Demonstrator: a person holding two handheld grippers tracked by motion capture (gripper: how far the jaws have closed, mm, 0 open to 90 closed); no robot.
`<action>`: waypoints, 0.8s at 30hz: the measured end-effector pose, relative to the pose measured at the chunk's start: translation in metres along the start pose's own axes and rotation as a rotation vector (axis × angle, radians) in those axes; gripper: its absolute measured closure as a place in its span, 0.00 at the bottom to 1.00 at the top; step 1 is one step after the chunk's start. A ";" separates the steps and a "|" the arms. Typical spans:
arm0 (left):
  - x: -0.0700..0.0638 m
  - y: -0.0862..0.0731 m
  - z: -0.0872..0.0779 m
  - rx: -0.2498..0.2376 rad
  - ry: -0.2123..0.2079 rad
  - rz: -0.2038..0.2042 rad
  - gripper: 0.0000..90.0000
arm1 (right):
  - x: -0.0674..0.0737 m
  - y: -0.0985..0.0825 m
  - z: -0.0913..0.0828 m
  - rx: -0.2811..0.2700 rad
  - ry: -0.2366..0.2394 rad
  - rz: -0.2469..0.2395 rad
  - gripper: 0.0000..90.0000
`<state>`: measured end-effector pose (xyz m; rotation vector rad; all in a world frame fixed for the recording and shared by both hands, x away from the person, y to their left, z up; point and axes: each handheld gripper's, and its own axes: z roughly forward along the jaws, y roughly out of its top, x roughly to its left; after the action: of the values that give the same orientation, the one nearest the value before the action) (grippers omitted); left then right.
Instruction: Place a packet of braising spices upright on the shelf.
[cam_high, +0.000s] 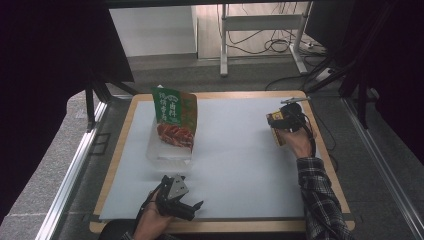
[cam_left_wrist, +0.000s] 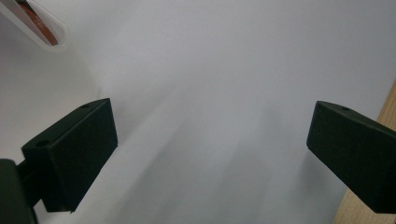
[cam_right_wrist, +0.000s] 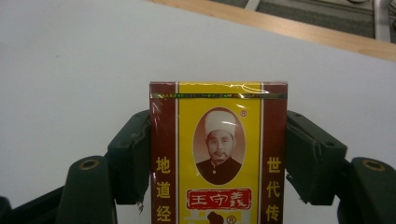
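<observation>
Yellow box: a yellow and dark red carton with a portrait and Chinese print, clamped between the jaws of the right gripper, pads pressing on its two narrow sides; it is at the right side of the table, near the far right corner.
Right gripper: clenched on the yellow box, held by a hand with a plaid sleeve; in the right gripper view the box stands upright between the jaws with the sheet behind it.
Left gripper: jaws spread wide with nothing between them, at the near edge of the table in the person's left hand.
Green pouch: a green and red snack bag standing in a clear container on the left part of the sheet, well apart from the yellow box.
Surface: a white sheet covering a wooden table, whose edge shows all round.
Room: grey floor, a metal rail at the left, a white frame and cables beyond the table, dark curtains at both sides.
</observation>
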<state>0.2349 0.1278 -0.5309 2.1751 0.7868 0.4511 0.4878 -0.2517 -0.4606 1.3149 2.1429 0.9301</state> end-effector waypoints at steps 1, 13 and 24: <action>0.000 0.000 0.000 0.001 0.000 0.001 0.02 | 0.001 0.000 -0.002 -0.009 0.004 -0.001 0.35; -0.001 0.000 0.001 0.003 0.000 0.005 0.02 | 0.000 -0.012 -0.012 -0.050 0.024 -0.002 0.35; -0.002 0.001 0.001 0.004 -0.001 0.009 0.02 | -0.001 -0.024 -0.023 -0.068 0.022 -0.011 0.35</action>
<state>0.2345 0.1256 -0.5315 2.1831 0.7788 0.4530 0.4585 -0.2671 -0.4626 1.2645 2.1138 1.0086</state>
